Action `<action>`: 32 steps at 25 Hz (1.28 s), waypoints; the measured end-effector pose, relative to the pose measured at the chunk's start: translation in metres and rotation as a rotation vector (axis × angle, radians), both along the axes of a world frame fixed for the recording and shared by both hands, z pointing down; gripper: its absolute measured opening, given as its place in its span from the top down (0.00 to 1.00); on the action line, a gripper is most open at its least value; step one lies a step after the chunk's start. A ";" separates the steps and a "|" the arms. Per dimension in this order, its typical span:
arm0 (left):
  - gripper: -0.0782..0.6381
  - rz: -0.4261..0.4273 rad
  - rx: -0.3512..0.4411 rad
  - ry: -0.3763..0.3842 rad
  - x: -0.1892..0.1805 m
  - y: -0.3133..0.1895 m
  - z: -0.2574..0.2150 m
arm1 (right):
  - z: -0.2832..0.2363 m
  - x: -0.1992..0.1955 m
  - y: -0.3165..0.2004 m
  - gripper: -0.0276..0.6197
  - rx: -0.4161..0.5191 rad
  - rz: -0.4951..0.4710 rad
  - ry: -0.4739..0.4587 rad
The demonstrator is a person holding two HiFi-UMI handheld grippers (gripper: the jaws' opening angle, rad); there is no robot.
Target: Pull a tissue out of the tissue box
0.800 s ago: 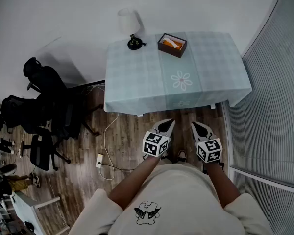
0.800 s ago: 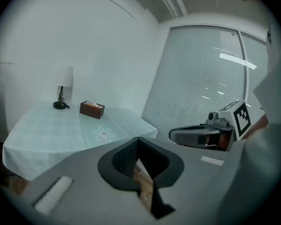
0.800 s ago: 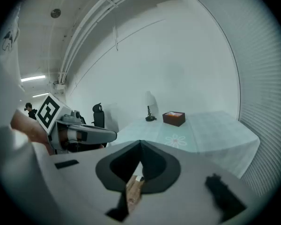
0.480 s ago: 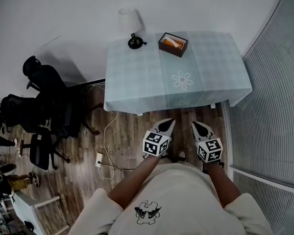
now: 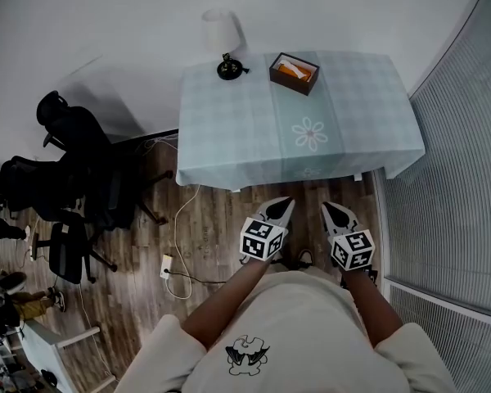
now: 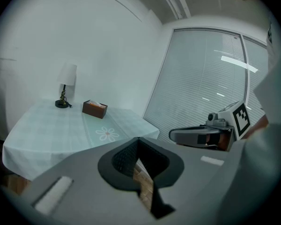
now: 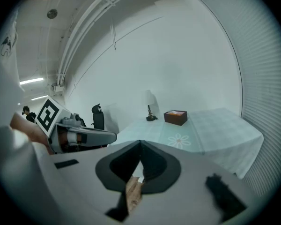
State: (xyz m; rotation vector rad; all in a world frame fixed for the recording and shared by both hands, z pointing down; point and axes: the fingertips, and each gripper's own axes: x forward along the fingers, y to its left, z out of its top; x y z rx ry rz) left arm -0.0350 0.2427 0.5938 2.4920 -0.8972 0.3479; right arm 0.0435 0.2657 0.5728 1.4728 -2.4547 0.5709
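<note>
A brown tissue box (image 5: 294, 73) with a tissue showing at its top stands at the far side of a table (image 5: 254, 137) covered in a pale checked cloth with a daisy print. The left gripper view shows the box (image 6: 94, 108) far ahead, and so does the right gripper view (image 7: 176, 117). My left gripper (image 5: 283, 205) and right gripper (image 5: 331, 210) are held side by side over the wooden floor, well short of the table's near edge. Both are shut and hold nothing. Their tips (image 6: 138, 139) (image 7: 140, 143) point toward the table.
A white-shaded lamp (image 5: 222, 39) stands left of the box on the table. Black office chairs (image 5: 74, 178) crowd the floor at the left. A power strip and cable (image 5: 168, 267) lie on the floor. Window blinds (image 5: 458, 178) run along the right.
The head view has drifted slightly, so the table sits a touch further right in the picture. Both grippers keep their pose and stay shut.
</note>
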 end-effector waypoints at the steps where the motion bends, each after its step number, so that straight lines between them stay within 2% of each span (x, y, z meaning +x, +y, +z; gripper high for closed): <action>1: 0.88 0.001 0.000 0.002 -0.003 -0.002 0.000 | 0.000 -0.002 -0.003 0.94 0.001 0.006 -0.005; 10: 0.88 0.016 -0.016 0.004 -0.024 -0.030 0.008 | 0.004 -0.018 -0.040 0.94 0.005 0.040 0.043; 17: 0.88 -0.012 -0.035 -0.005 -0.024 -0.093 0.021 | 0.018 -0.008 -0.106 0.94 -0.008 0.040 0.029; 22: 0.88 -0.055 -0.039 -0.015 -0.004 -0.159 0.027 | 0.026 0.014 -0.176 0.94 -0.015 0.007 0.025; 32: 0.88 -0.149 -0.020 -0.023 0.065 -0.309 0.001 | 0.000 0.075 -0.336 0.94 0.011 -0.095 0.021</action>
